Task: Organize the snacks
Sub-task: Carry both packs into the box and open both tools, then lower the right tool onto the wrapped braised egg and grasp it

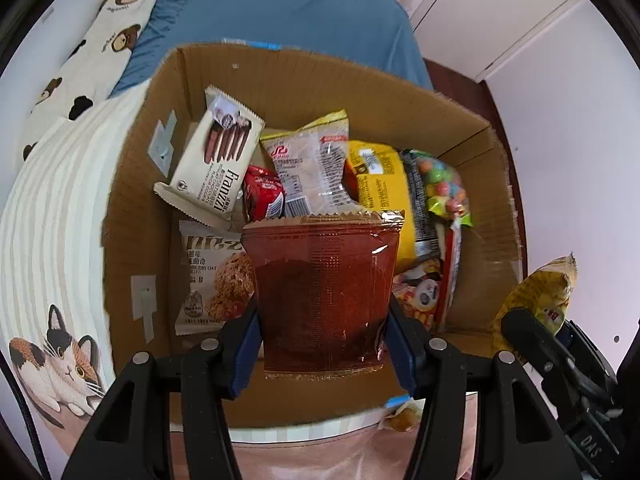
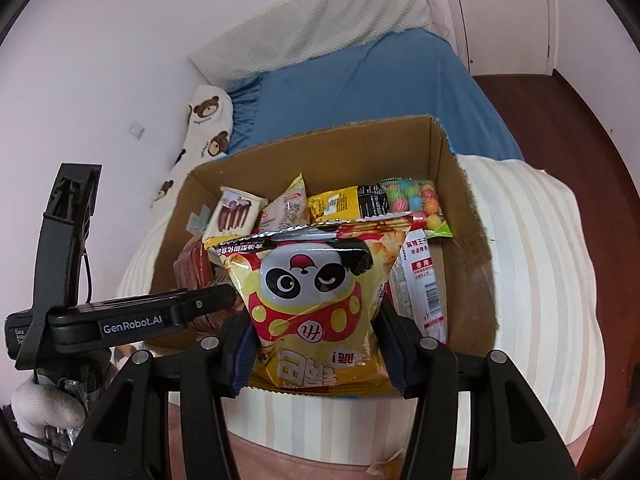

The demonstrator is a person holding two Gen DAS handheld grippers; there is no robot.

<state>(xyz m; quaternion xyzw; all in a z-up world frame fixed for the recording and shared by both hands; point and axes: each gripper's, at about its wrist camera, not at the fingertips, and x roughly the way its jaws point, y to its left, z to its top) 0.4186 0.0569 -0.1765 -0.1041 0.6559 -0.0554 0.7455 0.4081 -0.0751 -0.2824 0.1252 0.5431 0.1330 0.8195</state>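
A cardboard box (image 1: 136, 184) on the bed holds several snack packets, among them a Franzzi wafer pack (image 1: 218, 160) and a candy bag (image 1: 444, 188). My left gripper (image 1: 324, 344) is shut on a red translucent snack packet (image 1: 324, 292), held over the box's near side. My right gripper (image 2: 318, 344) is shut on a yellow panda chip bag (image 2: 316, 292), held at the box's (image 2: 460, 240) near edge. The right gripper and its bag also show at the right of the left wrist view (image 1: 536, 300). The left gripper body shows in the right wrist view (image 2: 160, 312).
The box sits on a striped cream blanket (image 2: 540, 280) with a cat print (image 1: 60, 360). A blue sheet (image 2: 360, 92), a bear-print pillow (image 1: 108, 52) and white walls lie behind. A small wrapped snack (image 1: 402, 420) lies in front of the box. Wooden floor (image 2: 592, 128) lies to the right.
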